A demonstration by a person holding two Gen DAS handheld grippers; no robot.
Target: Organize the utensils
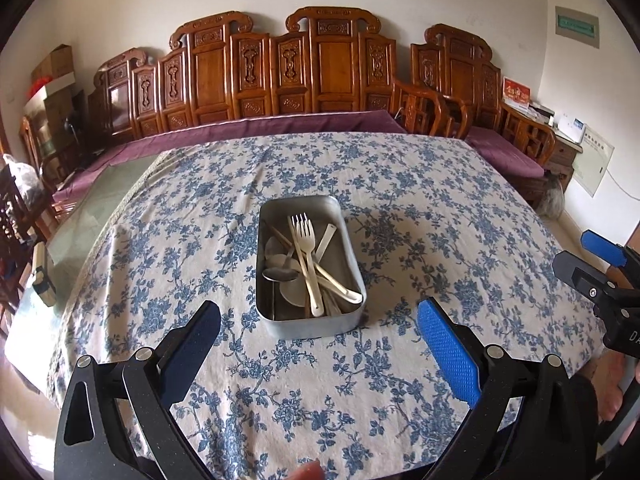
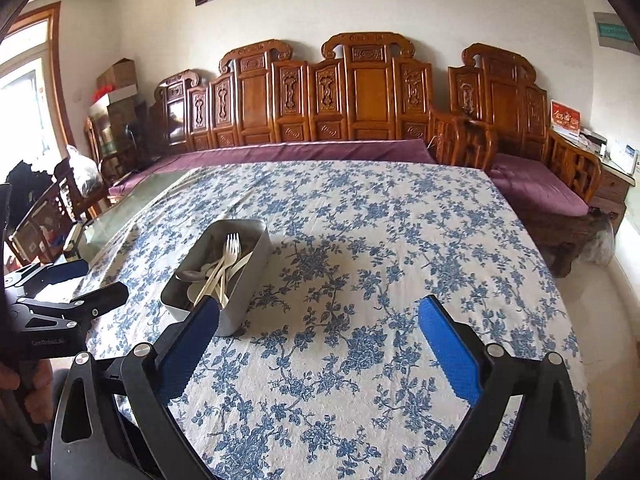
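A rectangular metal tin (image 1: 352, 248) stands on the blue floral tablecloth (image 1: 420, 200) in the middle of the table. It holds white plastic forks (image 1: 306, 252), a metal spoon (image 1: 280, 274) and other utensils, piled loosely. My left gripper (image 1: 318, 316) is open and empty, just short of the tin's near end. My right gripper (image 2: 320, 316) is open and empty, with the tin (image 2: 256, 264) ahead to its left, close to the left finger. The right gripper also shows at the right edge of the left wrist view (image 1: 604, 264).
A carved wooden bench (image 1: 320, 68) with purple cushions stands behind the table. Bare glass tabletop (image 1: 100, 200) shows left of the cloth. Chairs and boxes stand at the far left. The left gripper (image 2: 60, 288) sits at the left edge of the right wrist view.
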